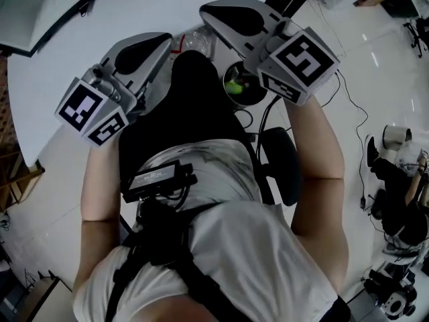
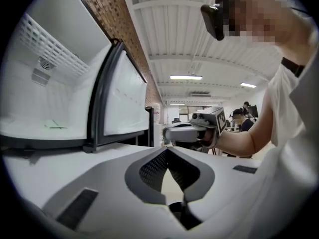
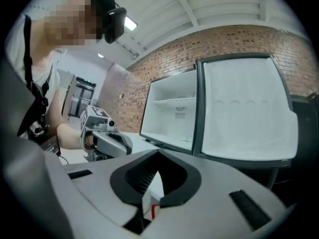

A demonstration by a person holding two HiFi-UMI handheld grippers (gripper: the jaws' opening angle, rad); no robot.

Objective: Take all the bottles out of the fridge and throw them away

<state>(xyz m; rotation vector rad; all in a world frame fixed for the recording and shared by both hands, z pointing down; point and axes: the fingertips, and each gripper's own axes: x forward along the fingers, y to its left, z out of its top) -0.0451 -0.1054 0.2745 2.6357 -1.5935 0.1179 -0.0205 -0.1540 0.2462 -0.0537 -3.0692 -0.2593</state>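
Fridge [image 3: 172,116] shelves look bare in both gripper views, so the emptying step seems done. Left gripper [image 2: 184,199] and right gripper [image 3: 150,201] have their jaws closed on nothing. A clear bottle [image 1: 196,40] shows near the bin [image 1: 249,100]. The next move probably calls for checking that it is binned.

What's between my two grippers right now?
In the head view, below the gap between left gripper and right gripper: what looks like a clear bottle and a round bin. Each gripper view shows only air at their height.
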